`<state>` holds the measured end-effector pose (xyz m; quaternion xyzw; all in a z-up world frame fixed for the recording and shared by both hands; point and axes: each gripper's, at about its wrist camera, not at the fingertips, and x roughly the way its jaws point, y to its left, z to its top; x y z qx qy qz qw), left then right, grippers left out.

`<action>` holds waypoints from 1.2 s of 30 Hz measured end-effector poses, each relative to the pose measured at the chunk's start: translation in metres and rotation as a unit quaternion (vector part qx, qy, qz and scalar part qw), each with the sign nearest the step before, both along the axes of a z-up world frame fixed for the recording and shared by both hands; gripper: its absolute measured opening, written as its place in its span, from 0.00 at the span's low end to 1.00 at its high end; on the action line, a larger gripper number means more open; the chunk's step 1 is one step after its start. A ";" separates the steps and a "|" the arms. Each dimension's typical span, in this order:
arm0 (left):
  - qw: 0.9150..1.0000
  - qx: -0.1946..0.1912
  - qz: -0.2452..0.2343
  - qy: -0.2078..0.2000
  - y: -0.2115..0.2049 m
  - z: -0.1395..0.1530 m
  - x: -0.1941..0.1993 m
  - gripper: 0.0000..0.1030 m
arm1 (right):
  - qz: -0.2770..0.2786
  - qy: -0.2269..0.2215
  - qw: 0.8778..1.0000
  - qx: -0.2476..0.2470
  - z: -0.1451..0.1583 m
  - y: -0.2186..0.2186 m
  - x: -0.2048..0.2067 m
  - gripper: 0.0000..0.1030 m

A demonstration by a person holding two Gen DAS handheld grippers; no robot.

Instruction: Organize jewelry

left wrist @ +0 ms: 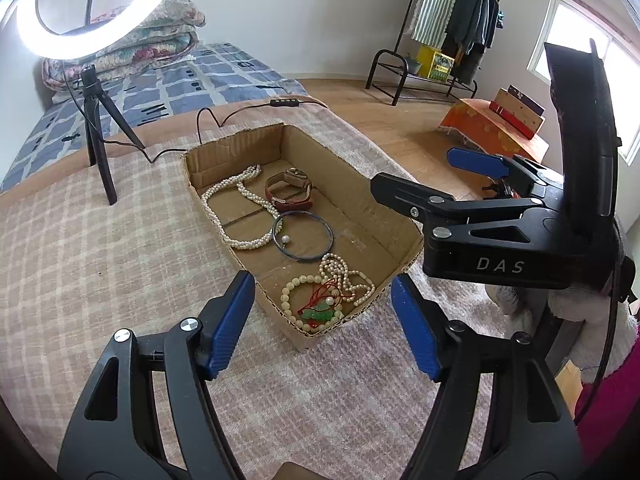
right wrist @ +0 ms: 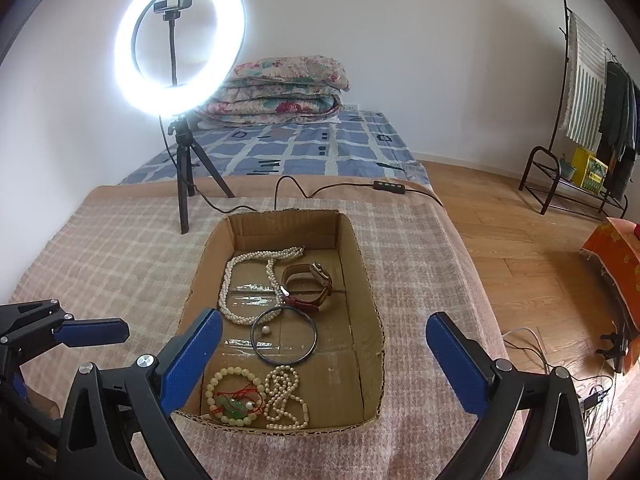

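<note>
An open cardboard box [left wrist: 360, 184] [right wrist: 368, 280] lies on a plaid blanket. Inside it are a long pearl necklace [left wrist: 236, 204] [right wrist: 240, 280], a brown-strap watch [left wrist: 290, 192] [right wrist: 308, 284], a dark bangle [left wrist: 303, 236] [right wrist: 284, 336] with a loose pearl, a pale bead bracelet with a green pendant [left wrist: 312, 304] [right wrist: 234, 398], and a small pearl strand [left wrist: 344, 278] [right wrist: 286, 398]. My left gripper [left wrist: 322, 320] is open and empty at the box's near end. My right gripper [right wrist: 324, 364] is open and empty over the box; it also shows in the left wrist view [left wrist: 424, 178].
A lit ring light [right wrist: 180, 52] on a tripod [right wrist: 188, 168] stands behind the box, its cable [right wrist: 304, 192] trailing across the blanket. Folded quilts [right wrist: 280, 88] lie on the bed. A clothes rack [right wrist: 592, 120] and an orange-covered stool [left wrist: 492, 128] stand on the wooden floor at right.
</note>
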<state>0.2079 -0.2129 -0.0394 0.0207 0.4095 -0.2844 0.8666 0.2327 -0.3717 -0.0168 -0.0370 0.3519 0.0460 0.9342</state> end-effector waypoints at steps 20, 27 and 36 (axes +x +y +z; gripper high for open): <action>0.996 0.006 0.043 -0.074 0.078 0.065 -0.051 0.80 | -0.033 -0.068 0.997 -0.021 0.076 0.039 -0.071 1.00; 0.993 0.010 0.059 -0.106 0.104 0.081 -0.073 0.84 | -0.031 -0.083 0.996 -0.028 0.091 0.060 -0.096 1.00; 0.989 0.021 0.078 -0.124 0.123 0.088 -0.091 0.96 | -0.054 -0.106 0.992 -0.044 0.101 0.075 -0.121 1.00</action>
